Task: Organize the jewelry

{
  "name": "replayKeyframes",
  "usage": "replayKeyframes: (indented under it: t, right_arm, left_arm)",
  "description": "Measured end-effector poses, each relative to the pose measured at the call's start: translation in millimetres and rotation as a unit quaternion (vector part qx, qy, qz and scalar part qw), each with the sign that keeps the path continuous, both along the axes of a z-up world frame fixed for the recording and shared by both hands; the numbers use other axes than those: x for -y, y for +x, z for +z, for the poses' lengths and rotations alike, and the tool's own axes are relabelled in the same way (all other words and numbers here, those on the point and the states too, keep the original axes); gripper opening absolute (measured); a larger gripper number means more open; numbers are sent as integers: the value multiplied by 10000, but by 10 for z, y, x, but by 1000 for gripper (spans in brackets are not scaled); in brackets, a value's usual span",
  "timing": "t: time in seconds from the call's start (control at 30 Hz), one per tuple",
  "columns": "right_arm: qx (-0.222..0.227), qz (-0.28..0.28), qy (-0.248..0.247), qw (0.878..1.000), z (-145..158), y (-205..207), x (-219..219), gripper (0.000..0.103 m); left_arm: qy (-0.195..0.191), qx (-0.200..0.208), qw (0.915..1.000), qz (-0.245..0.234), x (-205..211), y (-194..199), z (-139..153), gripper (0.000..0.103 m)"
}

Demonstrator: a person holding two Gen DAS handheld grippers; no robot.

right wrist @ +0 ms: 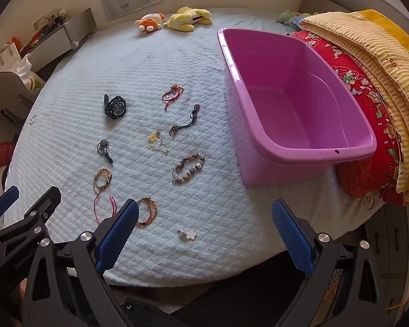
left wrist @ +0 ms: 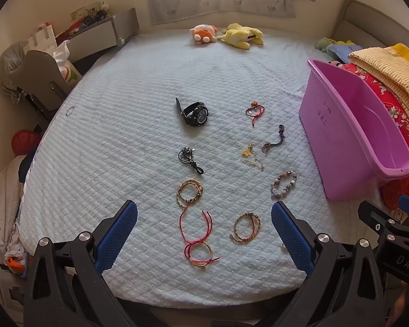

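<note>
Jewelry lies scattered on a pale blue quilted bed [left wrist: 122, 141]: a black watch [left wrist: 195, 114], a red cord bracelet [left wrist: 255, 110], a dark cord charm [left wrist: 275, 139], a gold chain [left wrist: 252, 158], a black cord pendant [left wrist: 189, 158], a beaded bracelet [left wrist: 283, 184], gold bangles [left wrist: 188, 193], a red string bracelet [left wrist: 197, 241] and a braided bracelet [left wrist: 246, 227]. A small flower charm [right wrist: 187, 234] lies near the front edge. An empty pink tub [right wrist: 294, 100] stands to the right. My left gripper [left wrist: 204, 231] hovers open above the red string bracelet. My right gripper [right wrist: 205, 234] hangs open over the flower charm.
Plush toys [left wrist: 226, 36] lie at the bed's far end. Folded red and yellow blankets [right wrist: 368, 81] are stacked behind the tub. A small ring [left wrist: 69, 111] rests near the left edge. Beyond the bed's left side stand a chair [left wrist: 41, 81], bags and a cluttered shelf.
</note>
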State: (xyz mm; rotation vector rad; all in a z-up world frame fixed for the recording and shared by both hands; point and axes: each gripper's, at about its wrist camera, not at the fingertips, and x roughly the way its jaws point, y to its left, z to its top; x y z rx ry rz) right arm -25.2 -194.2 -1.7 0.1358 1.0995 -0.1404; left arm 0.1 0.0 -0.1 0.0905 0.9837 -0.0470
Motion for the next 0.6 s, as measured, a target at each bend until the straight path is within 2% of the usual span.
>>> replayKeyframes:
  t: [0.6]
  right_arm:
    - [3,6,20,10000,-12,-2,-5,94]
  left_arm:
    - [-4,-12,10000,-1,0,1,-2,97]
